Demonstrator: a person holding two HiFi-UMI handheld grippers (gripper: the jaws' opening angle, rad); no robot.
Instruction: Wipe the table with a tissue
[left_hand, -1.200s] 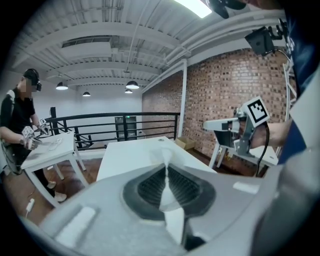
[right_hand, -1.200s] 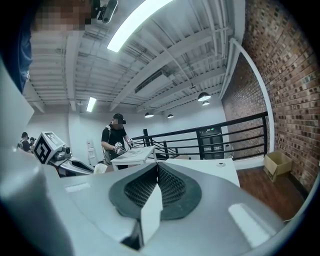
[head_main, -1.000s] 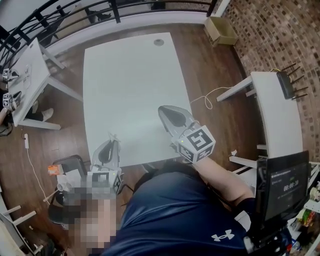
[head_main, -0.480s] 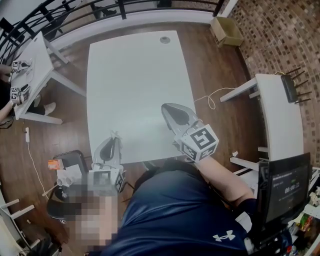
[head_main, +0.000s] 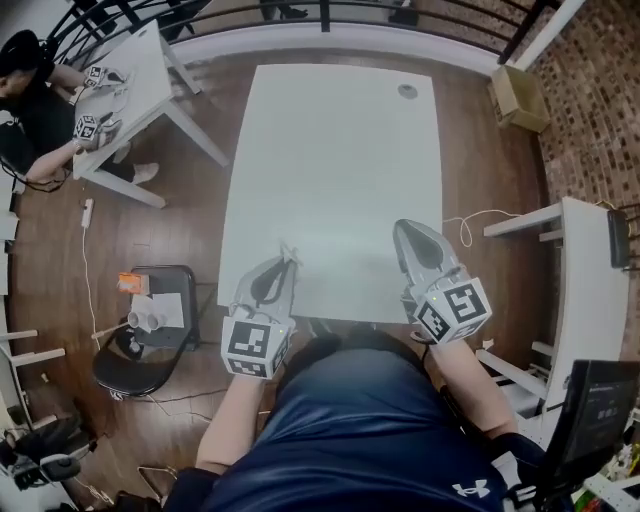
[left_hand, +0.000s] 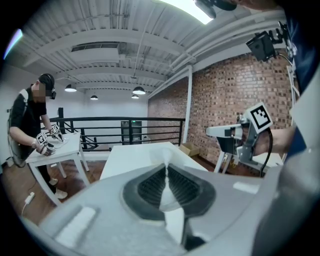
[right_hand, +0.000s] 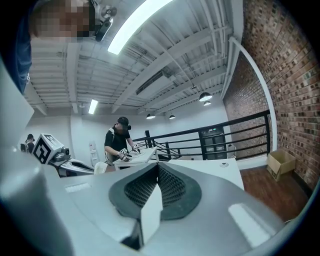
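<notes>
The white table fills the middle of the head view. My left gripper hovers over its near left edge, shut on a white tissue that pokes out past the tips. In the left gripper view the tissue is pinched between the dark ribbed pads of my left gripper, with the table beyond. My right gripper is over the near right edge, shut, with nothing between its pads. In the right gripper view my right gripper points along the table.
Another person works at a second white table at the far left. A black chair with small items stands left of me. There is a cardboard box at the far right, a white desk at the right and a cable on the floor.
The head view has swung, so the table and both grippers sit further right in the picture. Both grippers keep their places at the near edge, jaws as before.
</notes>
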